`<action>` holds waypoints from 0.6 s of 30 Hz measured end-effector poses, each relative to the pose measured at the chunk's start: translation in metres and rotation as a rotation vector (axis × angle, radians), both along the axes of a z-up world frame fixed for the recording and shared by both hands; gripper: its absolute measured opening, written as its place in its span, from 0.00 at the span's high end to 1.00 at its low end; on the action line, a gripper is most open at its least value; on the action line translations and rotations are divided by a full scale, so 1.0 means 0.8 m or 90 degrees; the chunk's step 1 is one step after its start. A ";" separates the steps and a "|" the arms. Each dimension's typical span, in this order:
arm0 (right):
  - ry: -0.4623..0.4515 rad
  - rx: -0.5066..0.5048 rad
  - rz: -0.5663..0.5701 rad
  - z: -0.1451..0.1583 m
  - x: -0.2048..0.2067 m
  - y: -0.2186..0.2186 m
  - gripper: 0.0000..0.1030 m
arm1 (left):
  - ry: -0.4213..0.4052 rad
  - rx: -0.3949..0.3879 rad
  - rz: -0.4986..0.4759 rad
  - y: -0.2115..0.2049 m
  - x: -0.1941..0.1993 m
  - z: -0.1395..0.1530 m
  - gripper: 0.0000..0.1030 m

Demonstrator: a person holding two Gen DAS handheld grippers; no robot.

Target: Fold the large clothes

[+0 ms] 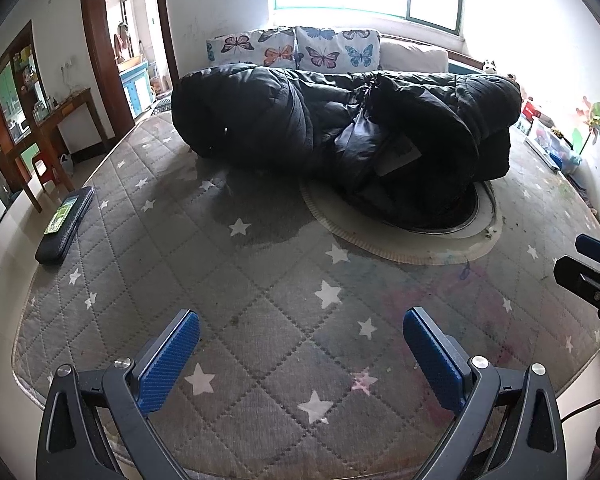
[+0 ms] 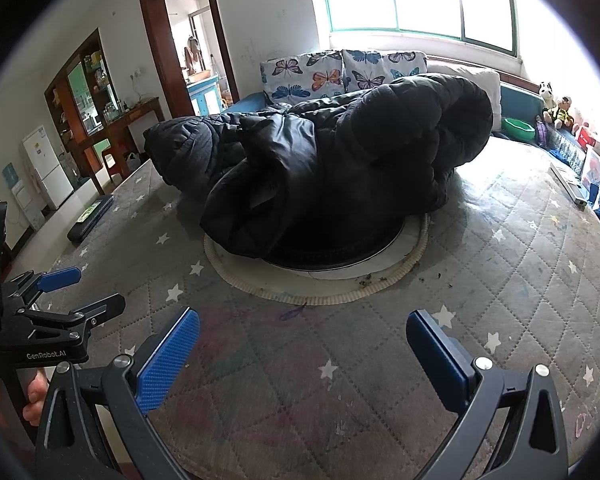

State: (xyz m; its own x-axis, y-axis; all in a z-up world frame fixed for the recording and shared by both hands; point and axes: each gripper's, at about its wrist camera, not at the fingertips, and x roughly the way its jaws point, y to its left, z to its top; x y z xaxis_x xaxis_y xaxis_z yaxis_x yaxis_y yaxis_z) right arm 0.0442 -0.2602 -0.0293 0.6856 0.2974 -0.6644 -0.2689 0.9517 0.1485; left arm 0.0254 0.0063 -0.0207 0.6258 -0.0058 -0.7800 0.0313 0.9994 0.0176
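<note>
A large black puffer coat (image 1: 340, 128) lies bunched in a heap across the middle of a grey star-patterned quilted table cover (image 1: 260, 288), partly over a round inset plate (image 1: 420, 236). It also shows in the right wrist view (image 2: 332, 160). My left gripper (image 1: 300, 328) is open and empty, over the near part of the cover, well short of the coat. My right gripper (image 2: 302, 328) is open and empty, also short of the coat. Each gripper appears at the edge of the other's view.
A black case (image 1: 66, 224) lies at the table's left edge. Butterfly cushions (image 1: 296, 48) and a sofa stand behind the coat. Boxes and toys (image 2: 580, 160) line the right side. A wooden desk (image 1: 60, 120) and doorway are on the left.
</note>
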 end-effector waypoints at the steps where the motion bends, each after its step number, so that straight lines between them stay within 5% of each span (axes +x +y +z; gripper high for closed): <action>1: 0.000 0.000 0.001 0.000 0.000 0.000 0.00 | 0.000 0.000 0.000 0.000 0.000 0.000 0.00; 18: 0.014 -0.007 0.007 -0.002 0.017 0.004 0.00 | 0.016 0.009 0.002 0.003 0.025 -0.003 0.00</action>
